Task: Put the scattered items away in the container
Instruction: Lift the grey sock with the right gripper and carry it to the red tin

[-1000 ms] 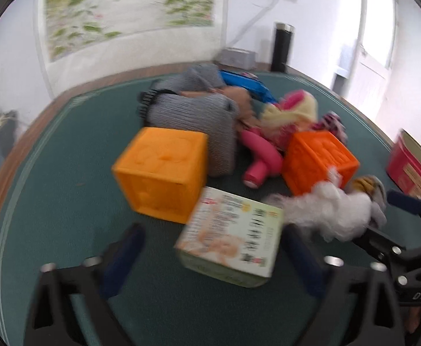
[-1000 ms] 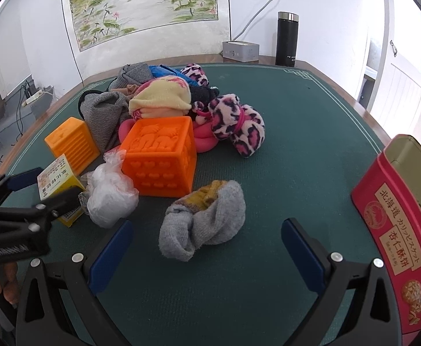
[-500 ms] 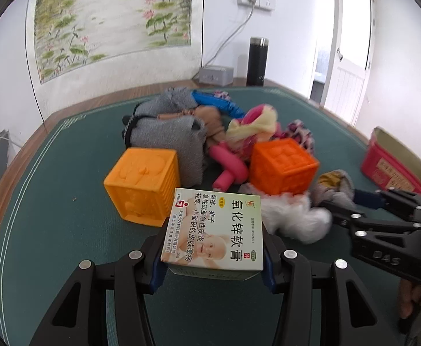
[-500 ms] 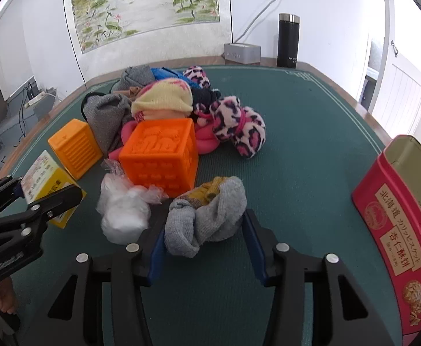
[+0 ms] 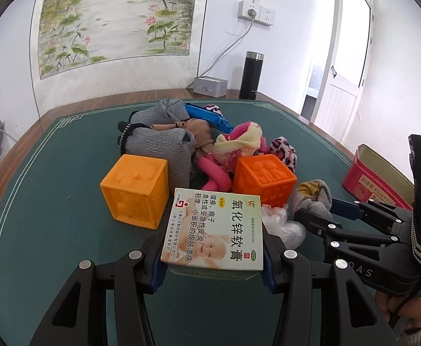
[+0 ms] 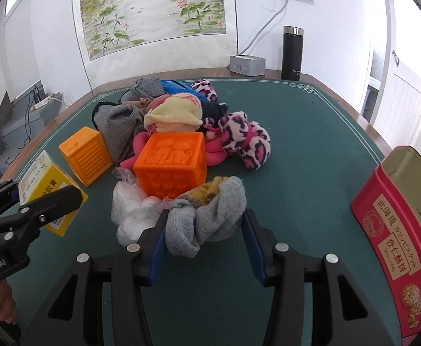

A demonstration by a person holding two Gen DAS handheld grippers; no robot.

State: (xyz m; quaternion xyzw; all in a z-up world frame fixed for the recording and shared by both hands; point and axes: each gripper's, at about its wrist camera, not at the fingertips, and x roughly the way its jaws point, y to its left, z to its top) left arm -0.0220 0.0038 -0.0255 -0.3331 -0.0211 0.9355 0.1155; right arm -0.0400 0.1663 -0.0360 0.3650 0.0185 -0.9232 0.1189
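Note:
My left gripper (image 5: 211,255) is shut on a small ointment box (image 5: 214,227) with a baby's picture, held just off the green table mat. The same box (image 6: 41,193) shows at the left of the right wrist view, in that gripper's jaws. My right gripper (image 6: 203,230) is shut on a rolled grey sock (image 6: 210,216) with a yellow patch, low on the mat. The sock (image 5: 312,197) also shows in the left wrist view. A red biscuit tin (image 6: 403,219) stands open at the right edge of the table.
Behind the grippers lie two orange cubes (image 6: 171,163) (image 5: 136,190), a crumpled white plastic bag (image 6: 131,207) and a heap of socks, hats and pink leopard plush (image 6: 245,139). A black flask (image 6: 292,53) and grey box (image 6: 247,65) stand at the table's far edge.
Both grippers closed: the left on the ointment box, which then rose a little off the mat, the right on the grey sock. The right hand has stayed put.

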